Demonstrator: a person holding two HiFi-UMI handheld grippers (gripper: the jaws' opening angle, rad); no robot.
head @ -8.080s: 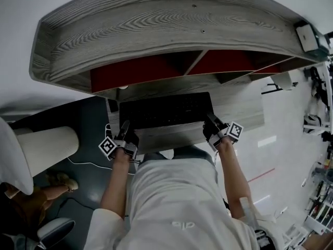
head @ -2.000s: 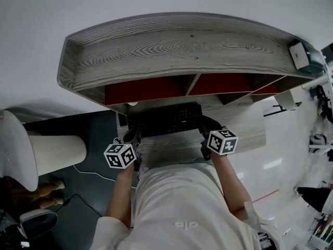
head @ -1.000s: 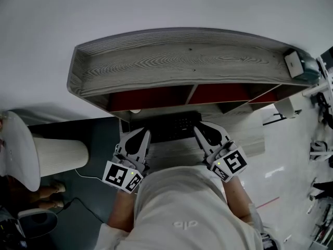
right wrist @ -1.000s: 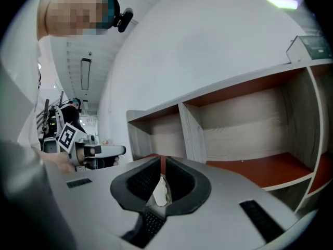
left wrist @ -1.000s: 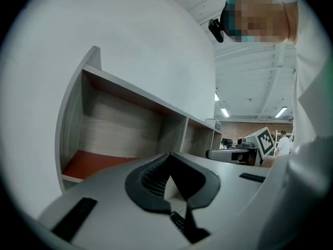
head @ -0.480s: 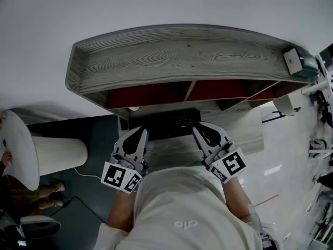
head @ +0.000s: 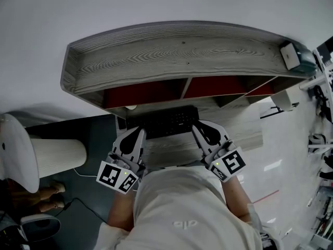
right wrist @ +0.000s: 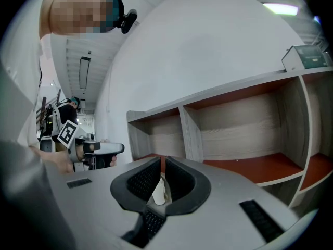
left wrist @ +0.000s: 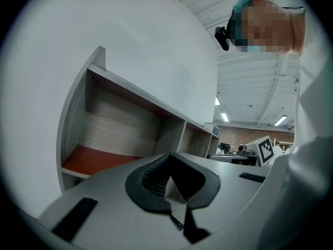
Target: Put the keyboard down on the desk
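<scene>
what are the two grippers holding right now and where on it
Nothing: the left gripper and right gripper are both shut with jaws together; the black rectangular keyboard lies on the pale wood-grain desk.

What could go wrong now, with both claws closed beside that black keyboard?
The left gripper and right gripper are shut, tips at the keyboard's near corners. An uneven nudge might skew it or shove it against the shelf. Whether they pinch its edge isn't clear; if so, pulling back could drag it off the desk's front.
</scene>
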